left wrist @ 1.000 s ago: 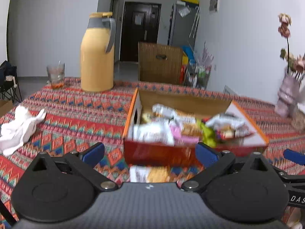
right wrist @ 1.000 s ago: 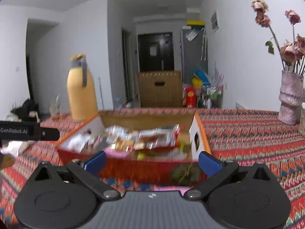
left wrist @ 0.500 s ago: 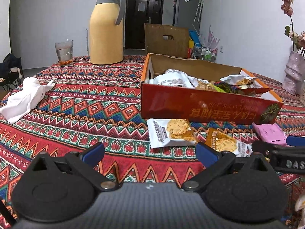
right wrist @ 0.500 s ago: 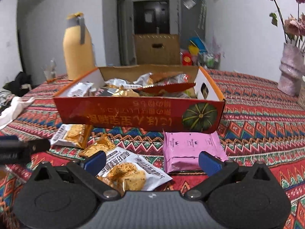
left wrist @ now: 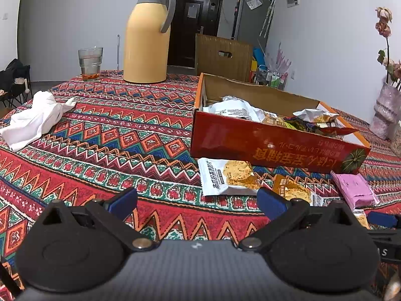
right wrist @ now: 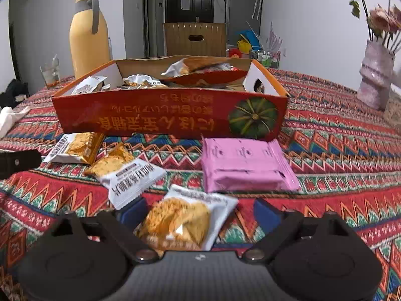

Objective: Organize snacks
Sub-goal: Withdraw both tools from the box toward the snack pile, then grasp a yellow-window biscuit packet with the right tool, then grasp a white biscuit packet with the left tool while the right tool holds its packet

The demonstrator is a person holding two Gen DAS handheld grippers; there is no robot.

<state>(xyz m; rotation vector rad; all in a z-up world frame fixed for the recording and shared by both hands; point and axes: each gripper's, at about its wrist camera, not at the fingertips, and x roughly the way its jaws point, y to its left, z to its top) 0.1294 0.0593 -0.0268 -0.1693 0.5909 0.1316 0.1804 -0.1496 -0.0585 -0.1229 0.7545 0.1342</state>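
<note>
A red cardboard box (left wrist: 263, 143) (right wrist: 155, 115) holds several snack packets. Loose on the cloth in front of it lie a white cracker packet (left wrist: 225, 178) (right wrist: 75, 148), a second cracker packet (left wrist: 295, 192) (right wrist: 127, 173), a pink packet (left wrist: 354, 190) (right wrist: 243, 165) and a third cracker packet (right wrist: 183, 220). My left gripper (left wrist: 198, 203) is open and empty, low over the cloth, short of the white packet. My right gripper (right wrist: 198, 213) is open, its fingers either side of the third cracker packet, not closed on it.
A yellow thermos jug (left wrist: 147, 37) and a glass (left wrist: 90, 61) stand at the table's far side. A white cloth (left wrist: 35, 118) lies at the left. A vase of dried flowers (right wrist: 373, 75) stands at the right. The right gripper's finger (left wrist: 383, 219) shows at the left view's right edge.
Both grippers dropped from box height to low over the cloth. The loose packets in front of the box came into view, and the right gripper closed in around the nearest cracker packet.
</note>
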